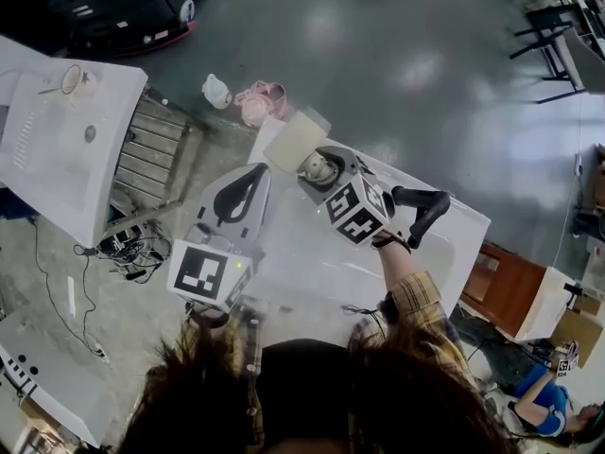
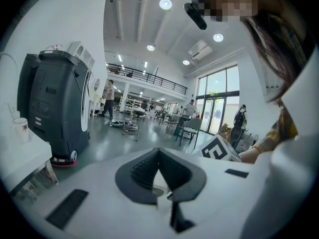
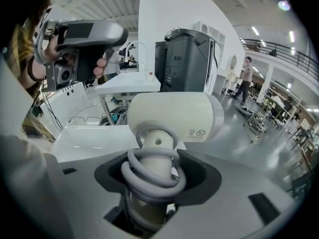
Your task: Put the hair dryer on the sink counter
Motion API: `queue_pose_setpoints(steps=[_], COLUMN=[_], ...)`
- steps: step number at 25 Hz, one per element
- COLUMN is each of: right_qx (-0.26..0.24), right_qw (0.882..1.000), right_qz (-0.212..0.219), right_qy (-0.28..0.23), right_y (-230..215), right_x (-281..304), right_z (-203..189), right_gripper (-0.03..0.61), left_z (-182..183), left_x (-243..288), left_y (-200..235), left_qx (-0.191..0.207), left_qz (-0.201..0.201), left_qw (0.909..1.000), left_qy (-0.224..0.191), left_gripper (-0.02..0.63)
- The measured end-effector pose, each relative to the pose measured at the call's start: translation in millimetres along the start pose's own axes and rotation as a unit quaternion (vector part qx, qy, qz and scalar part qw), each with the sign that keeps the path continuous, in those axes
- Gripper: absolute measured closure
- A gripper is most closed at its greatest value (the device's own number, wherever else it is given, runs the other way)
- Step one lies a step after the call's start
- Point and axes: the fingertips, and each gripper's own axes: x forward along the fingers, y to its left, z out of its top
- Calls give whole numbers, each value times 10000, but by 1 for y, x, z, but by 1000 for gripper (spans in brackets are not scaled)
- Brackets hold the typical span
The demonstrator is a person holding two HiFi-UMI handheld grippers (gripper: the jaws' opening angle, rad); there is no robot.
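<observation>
Right gripper (image 3: 157,177): jaws clamped on the handle of the hair dryer (image 3: 174,114). A grey cord is coiled round that handle at the pads, and the cream barrel lies crosswise above the jaws.

Left gripper (image 2: 158,154): jaws closed tip to tip with nothing between them, held just beside the right one.

Hair dryer, location: held up in the jaws over the far corner of a white tub (image 1: 302,253), well apart from the counter.

Sink counter (image 1: 52,164): white, off to the left. It has a drain in the shallow basin and a cup (image 1: 74,80) by the far corner (the surface along its right edge is bare).

Between counter and tub: a slatted wooden rack (image 1: 151,149), with a tangle of cables (image 1: 128,244) on the floor at its near end.

Beyond the tub's far edge: pink slippers (image 1: 263,102), then wide grey floor.

Behind the counter: a dark wheeled machine (image 3: 187,59).
</observation>
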Motion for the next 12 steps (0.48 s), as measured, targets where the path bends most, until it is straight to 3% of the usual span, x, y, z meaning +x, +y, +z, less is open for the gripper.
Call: queue_pose_setpoints(steps=[8,12], right_qx=[-663,-754], right_qw=[9969,9956], right_qz=[181,298], right_qy=[380,476], right_y=[1,4], right_x=[9,10], right_z=[-22,-34], right_gripper=[324,324], left_z=[-2,-2], left_x=[2,2], left_y=[-3,-2], left_qx=[-4,-2], left_qz=[-15,14], left_qw=[10000,10000], left_qy=[33,27], left_gripper=[597,597])
